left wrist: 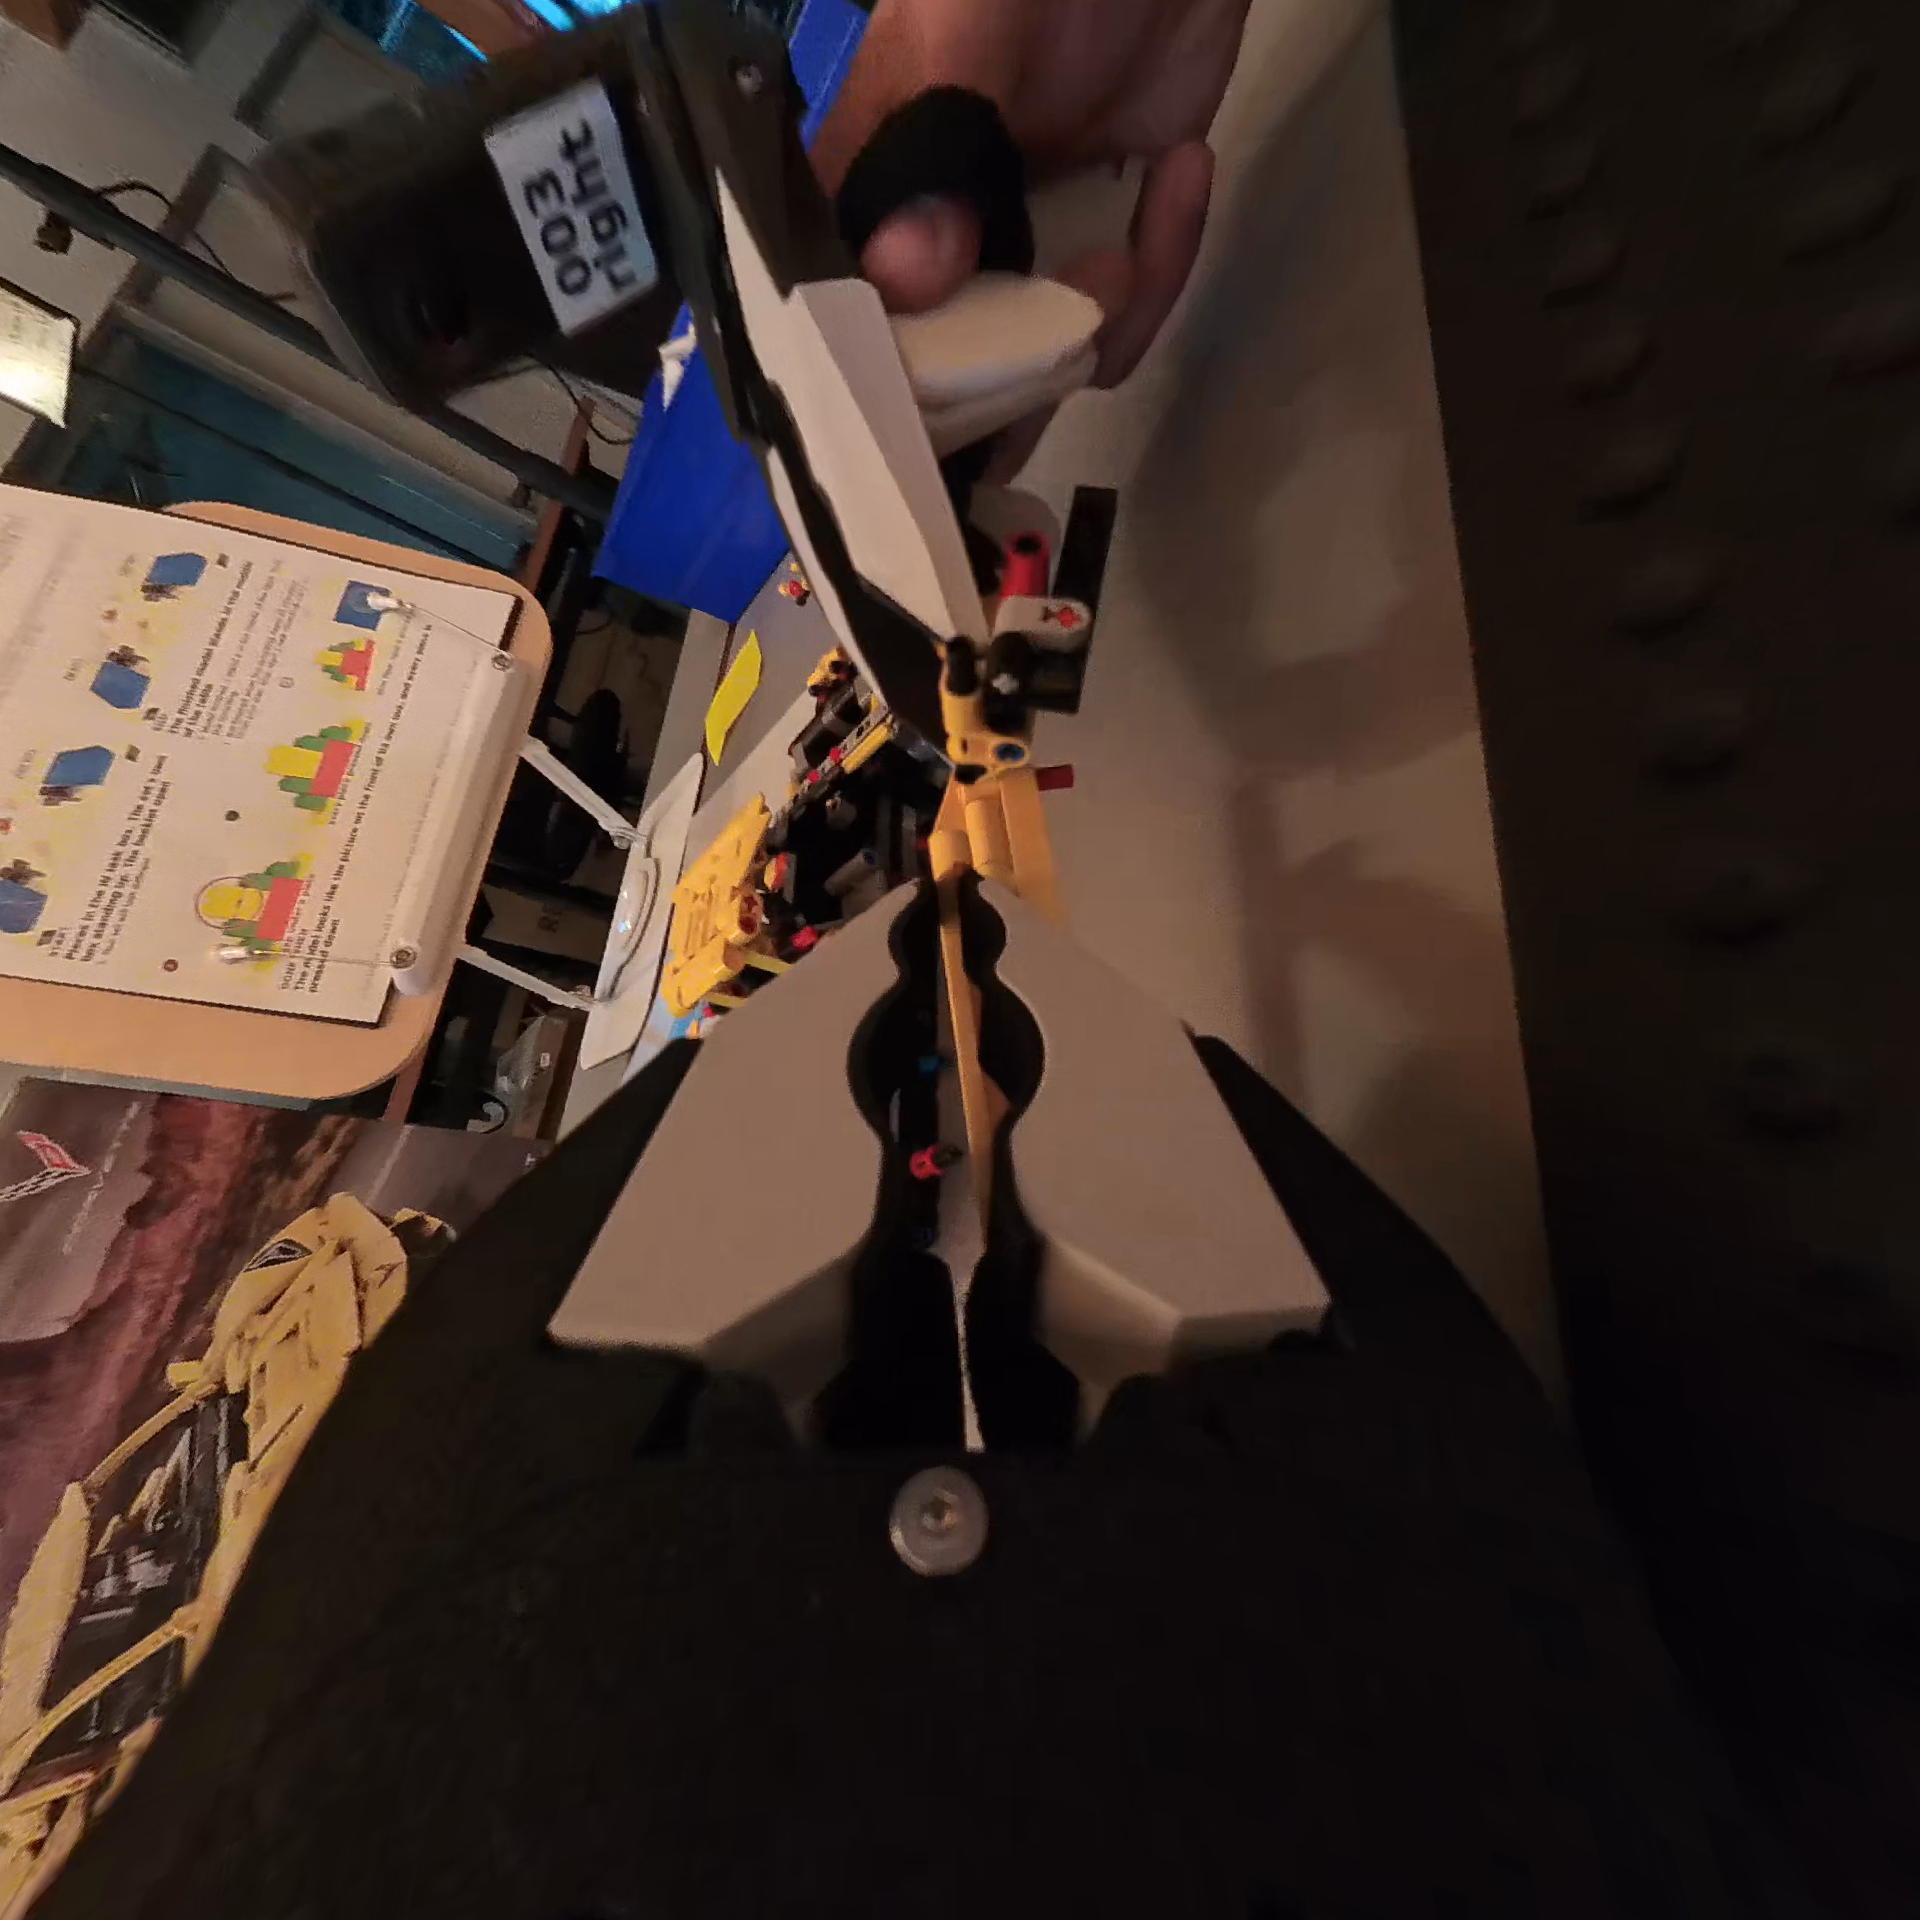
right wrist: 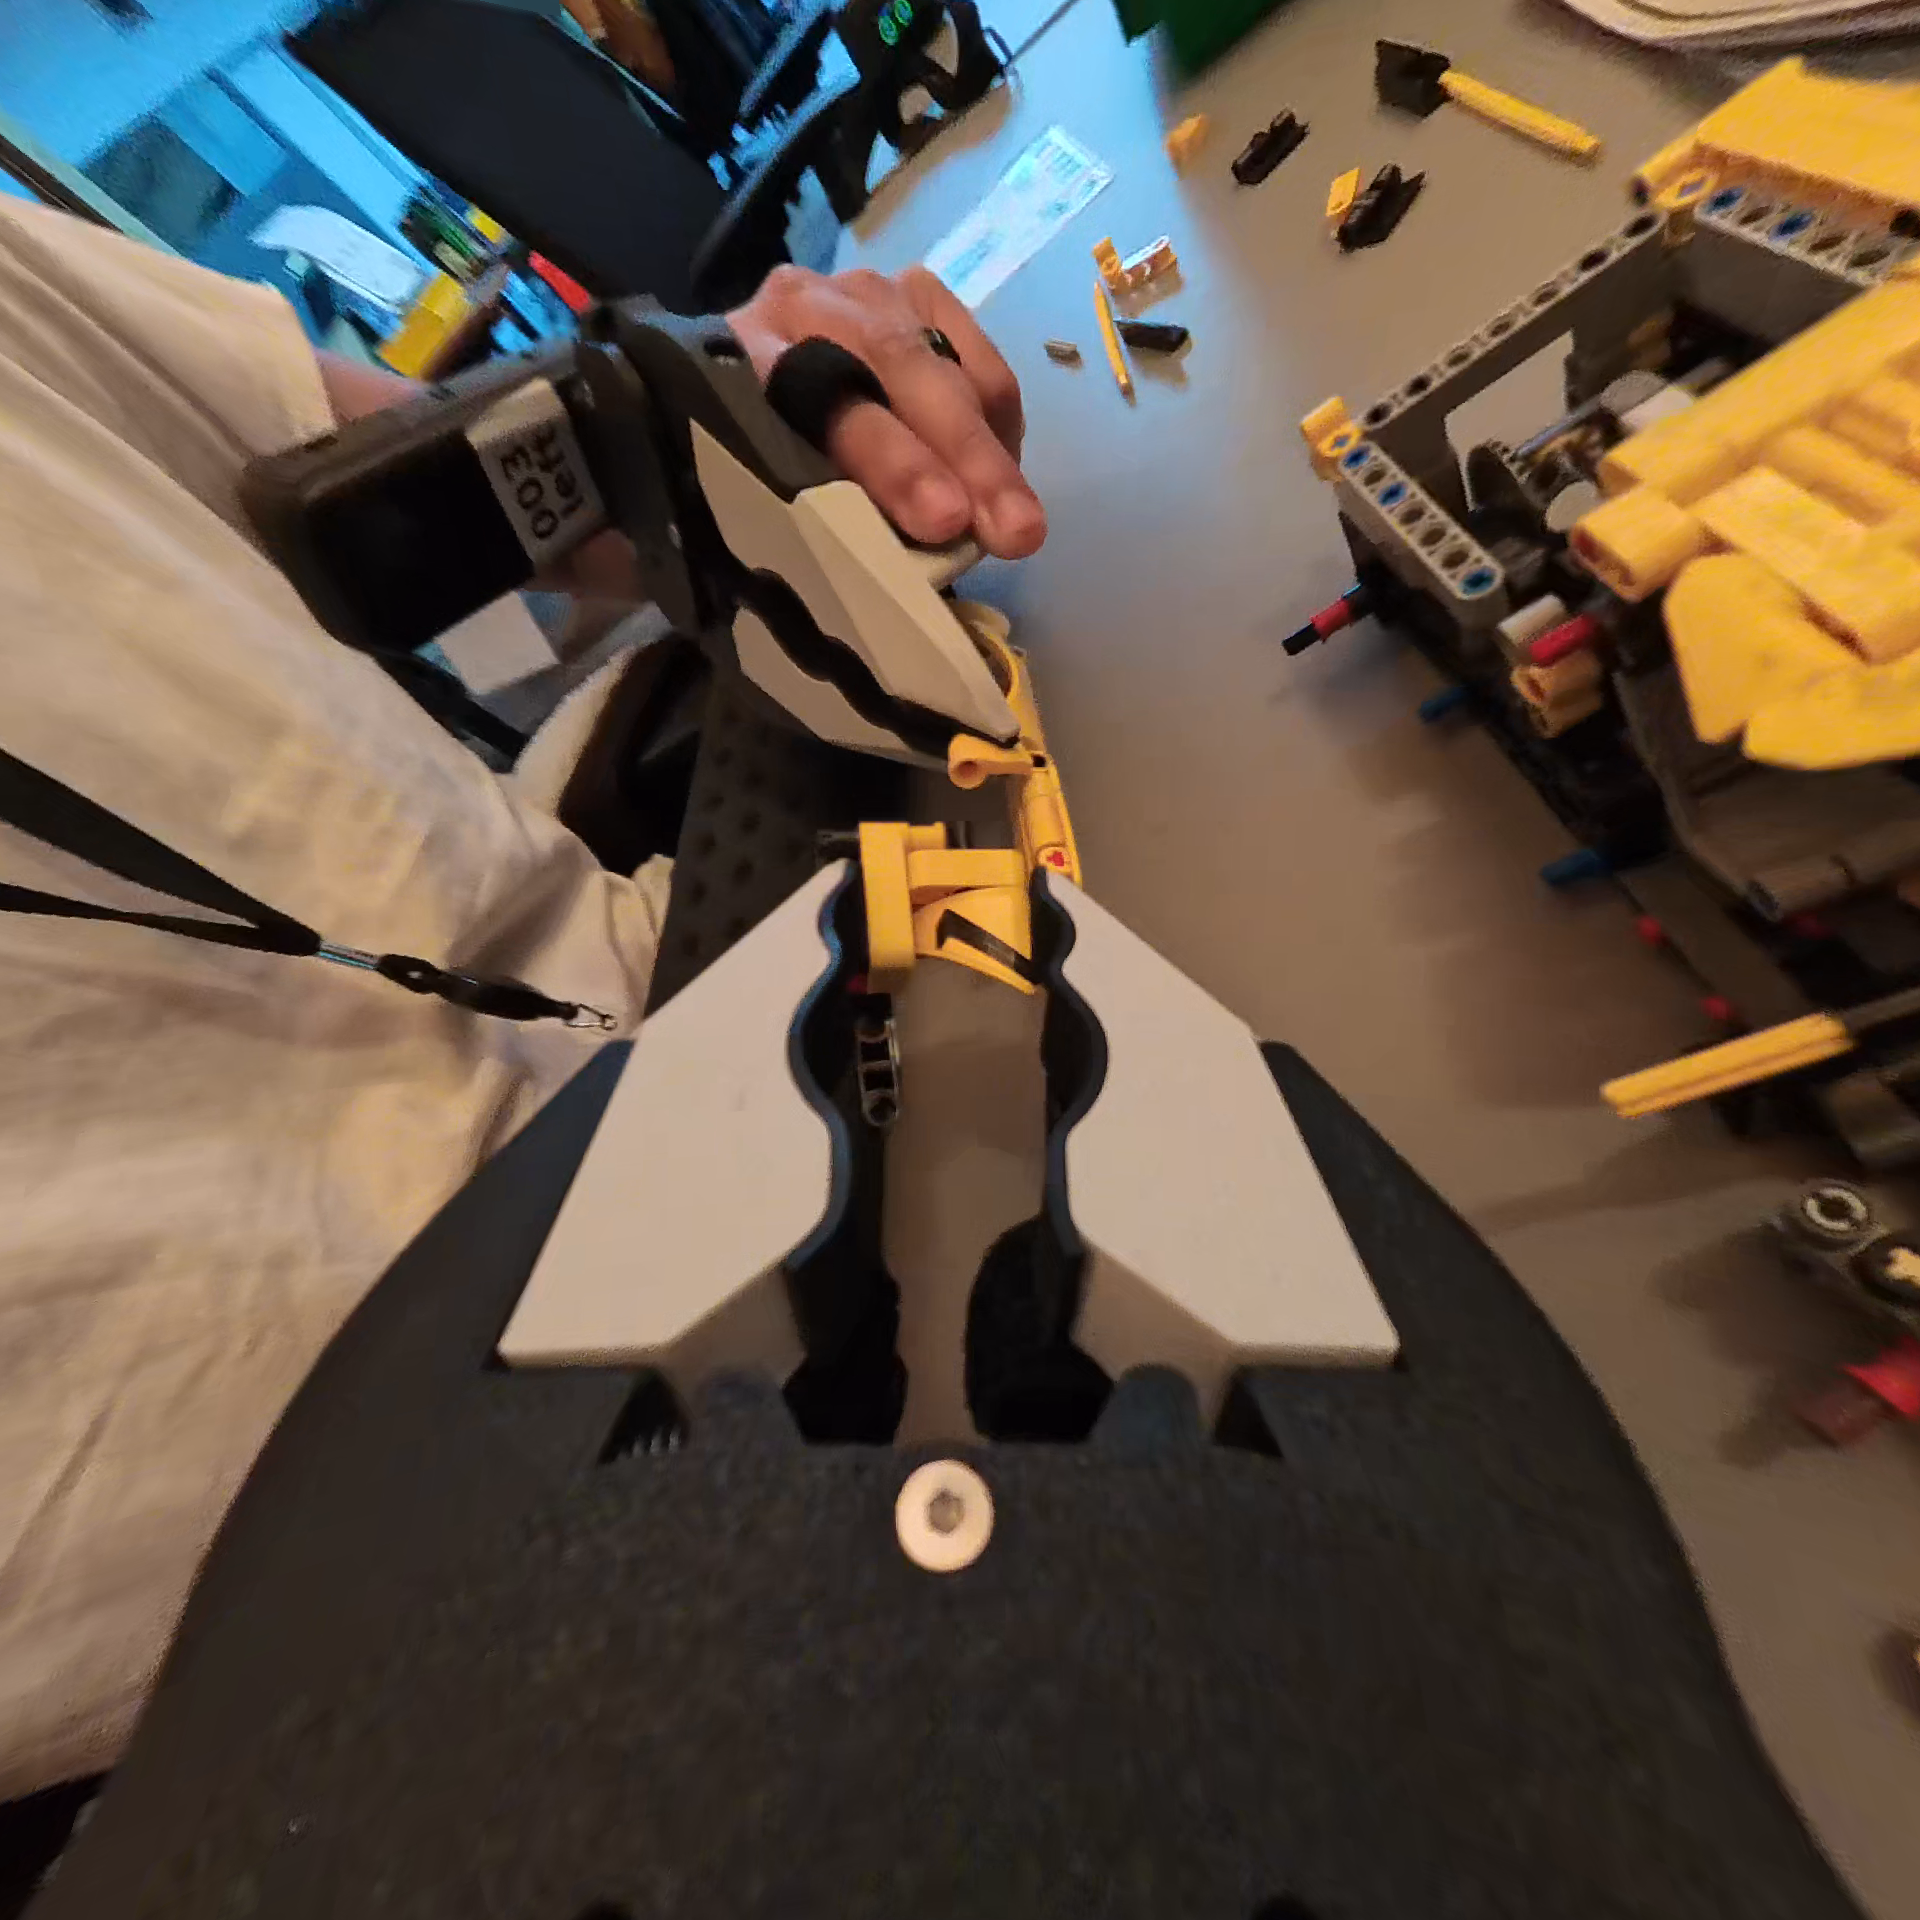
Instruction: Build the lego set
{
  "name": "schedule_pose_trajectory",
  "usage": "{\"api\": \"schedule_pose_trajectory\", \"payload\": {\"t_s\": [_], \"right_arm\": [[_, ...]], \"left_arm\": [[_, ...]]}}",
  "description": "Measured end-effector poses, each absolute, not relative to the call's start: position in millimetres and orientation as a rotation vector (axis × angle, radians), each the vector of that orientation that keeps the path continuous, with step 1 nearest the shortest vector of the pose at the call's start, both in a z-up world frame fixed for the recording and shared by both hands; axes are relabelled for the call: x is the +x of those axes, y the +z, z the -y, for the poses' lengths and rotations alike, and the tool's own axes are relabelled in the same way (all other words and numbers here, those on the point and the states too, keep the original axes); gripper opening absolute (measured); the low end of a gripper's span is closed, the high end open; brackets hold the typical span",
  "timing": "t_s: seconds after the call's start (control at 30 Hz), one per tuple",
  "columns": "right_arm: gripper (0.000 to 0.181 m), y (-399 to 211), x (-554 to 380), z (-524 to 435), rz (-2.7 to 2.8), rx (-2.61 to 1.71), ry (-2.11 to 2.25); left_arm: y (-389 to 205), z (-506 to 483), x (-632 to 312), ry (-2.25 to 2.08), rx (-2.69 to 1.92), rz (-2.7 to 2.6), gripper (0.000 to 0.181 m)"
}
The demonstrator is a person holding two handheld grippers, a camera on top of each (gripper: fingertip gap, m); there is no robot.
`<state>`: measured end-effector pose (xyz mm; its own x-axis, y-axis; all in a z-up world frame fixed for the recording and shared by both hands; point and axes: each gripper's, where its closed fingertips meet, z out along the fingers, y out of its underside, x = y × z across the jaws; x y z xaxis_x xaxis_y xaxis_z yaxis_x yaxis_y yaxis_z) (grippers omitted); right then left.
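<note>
A small yellow Lego sub-assembly (right wrist: pixel 951 914) with black and red bits is held in the air between both grippers. My right gripper (right wrist: pixel 945 883) is shut on its chunky yellow end. My left gripper (left wrist: pixel 951 904) is shut on its thin yellow beam (left wrist: pixel 966 1039). The left gripper (right wrist: pixel 987 738) comes in from the upper left in the right wrist view and pinches the far end. In the left wrist view the right gripper (left wrist: pixel 961 649) reaches down from the top onto the sub-assembly's upper end (left wrist: pixel 987 748). The big yellow and grey car model (right wrist: pixel 1662 540) stands on the table to the right.
Loose yellow and black pieces (right wrist: pixel 1132 301) lie on the grey table (right wrist: pixel 1195 623) behind. A yellow bar (right wrist: pixel 1725 1060) and black parts (right wrist: pixel 1849 1236) lie at the right. An instruction sheet on a stand (left wrist: pixel 208 748) and the set's box (left wrist: pixel 156 1403) are at the left. A person's white shirt (right wrist: pixel 208 831) fills the left. The tips of both grippers are at nearly the same place.
</note>
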<state>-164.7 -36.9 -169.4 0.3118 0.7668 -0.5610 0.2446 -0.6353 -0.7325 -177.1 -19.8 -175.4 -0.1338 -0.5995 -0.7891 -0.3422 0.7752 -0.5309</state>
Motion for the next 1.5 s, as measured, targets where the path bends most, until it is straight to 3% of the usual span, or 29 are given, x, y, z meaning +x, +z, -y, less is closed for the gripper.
{"api": "schedule_pose_trajectory", "payload": {"t_s": [0.3, 0.7, 1.0, 1.4, 1.5], "right_arm": [[0.03, -183, -169, 36, 1.06, -2.197, 0.928], [0.03, -179, -175, 42, 1.029, -2.132, 1.081], [0.029, -200, -179, 52, 1.287, -2.163, 0.816], [0.03, -195, -180, 51, 1.091, -2.052, 1.088], [0.039, -178, -175, 45, 1.018, -2.021, 1.078]], "left_arm": [[-191, 26, -173, -0.004, -0.586, -1.807, 0.003], [-184, 30, -175, -0.008, -0.57, -1.779, 0.003], [-204, 41, -178, 0.003, -0.507, -1.893, 0.003], [-201, 42, -174, -0.104, -0.584, -1.879, 0.003], [-196, 34, -170, -0.039, -0.589, -1.839, 0.003]]}}
